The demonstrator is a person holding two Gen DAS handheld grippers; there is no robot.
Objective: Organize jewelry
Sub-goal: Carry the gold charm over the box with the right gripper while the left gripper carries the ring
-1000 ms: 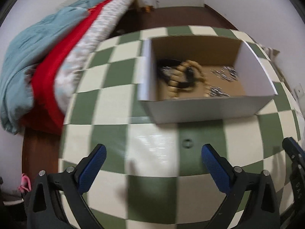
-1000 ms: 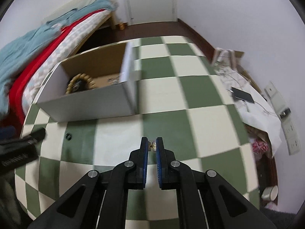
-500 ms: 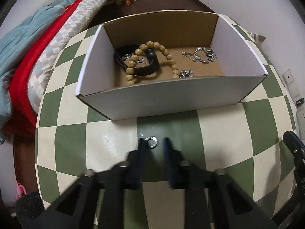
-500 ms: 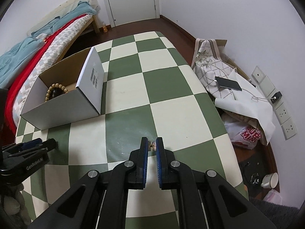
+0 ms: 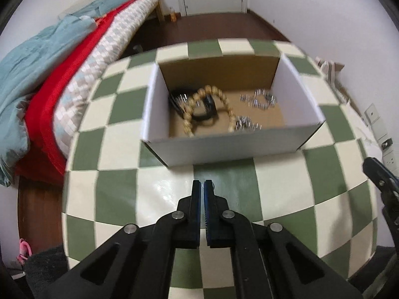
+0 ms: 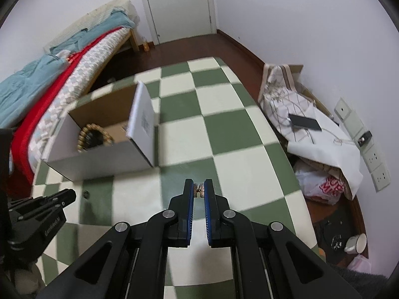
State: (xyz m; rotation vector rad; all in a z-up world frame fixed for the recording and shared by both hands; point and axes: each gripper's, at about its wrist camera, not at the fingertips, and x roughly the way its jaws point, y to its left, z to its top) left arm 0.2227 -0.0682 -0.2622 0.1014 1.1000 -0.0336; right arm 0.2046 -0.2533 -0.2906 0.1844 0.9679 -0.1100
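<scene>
Both the left hand-held gripper (image 5: 202,185) and the right hand-held gripper (image 6: 198,187) are showing black angular arms with triangular cut-outs, round silver screws, and blue ribbed pads; white lettering is marking the left one's side.

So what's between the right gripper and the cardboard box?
Nothing but bare checkered tablecloth between right gripper and box, in the right wrist view.

- Ahead of the claw stretches a table (image 6: 224,129) with a green and cream checkered top.
- Far ahead stands a white door (image 6: 179,5) in a white wall (image 6: 299,20).
- Ahead and to the left lies a bed (image 5: 74,57) with teal, red and patterned covers.
- Dark brown floor (image 5: 224,25) runs beyond the table.
- To the right, wall sockets (image 6: 374,154) sit above bags (image 6: 321,144).
</scene>
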